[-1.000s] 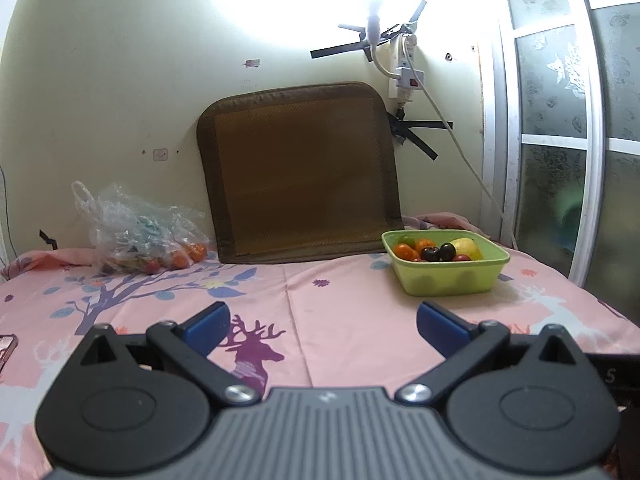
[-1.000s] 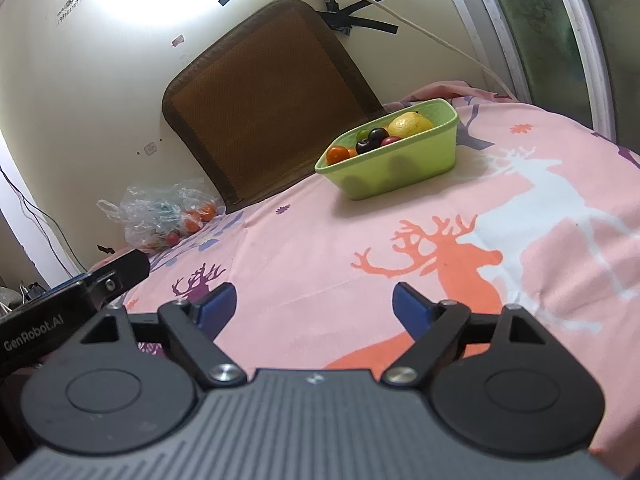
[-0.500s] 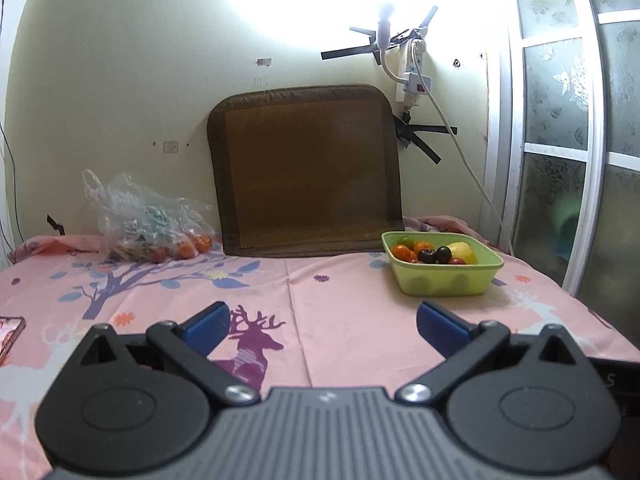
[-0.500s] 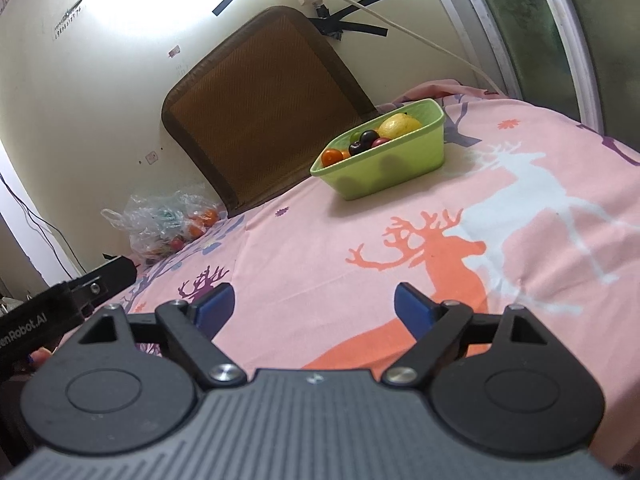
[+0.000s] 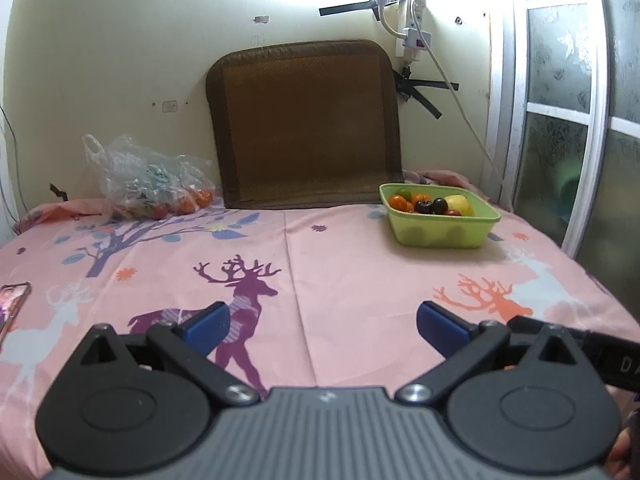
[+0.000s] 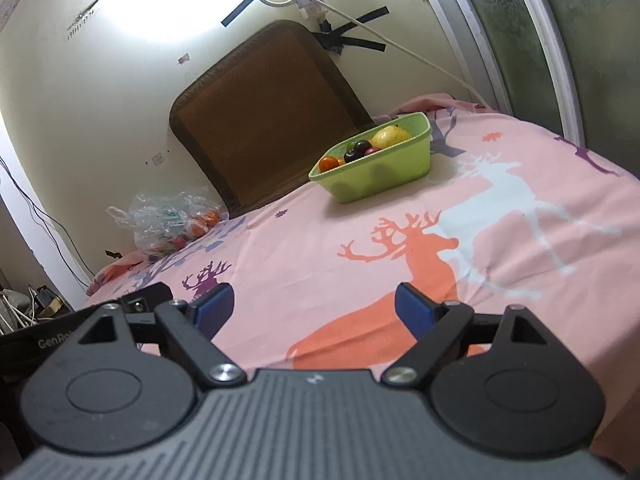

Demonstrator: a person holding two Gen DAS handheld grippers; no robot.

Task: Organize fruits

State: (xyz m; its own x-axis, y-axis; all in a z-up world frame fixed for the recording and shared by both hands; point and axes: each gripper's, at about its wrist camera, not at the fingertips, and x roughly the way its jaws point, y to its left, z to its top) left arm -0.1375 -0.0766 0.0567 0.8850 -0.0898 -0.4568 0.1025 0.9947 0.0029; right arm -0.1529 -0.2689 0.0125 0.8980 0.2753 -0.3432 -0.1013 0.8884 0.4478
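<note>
The green tub (image 5: pixel 440 224) of mixed fruit (image 5: pixel 430 204) sits on the pink deer-print sheet (image 5: pixel 340 272) toward the far right, in front of the brown mat (image 5: pixel 308 124) propped on the wall; across the bed at far left lies a clear plastic bag (image 5: pixel 148 184) with more small fruit inside. From our left gripper (image 5: pixel 322 322) the tub lies ahead and to the right, the bag ahead and to the left, both well apart from us. From our right gripper (image 6: pixel 314 312) the tub is ahead, slightly right, its long side slanting across the view. We judge the right gripper nearer the tub, the left nearer the bag. Both grippers are spread wide, holding and touching nothing.
</note>
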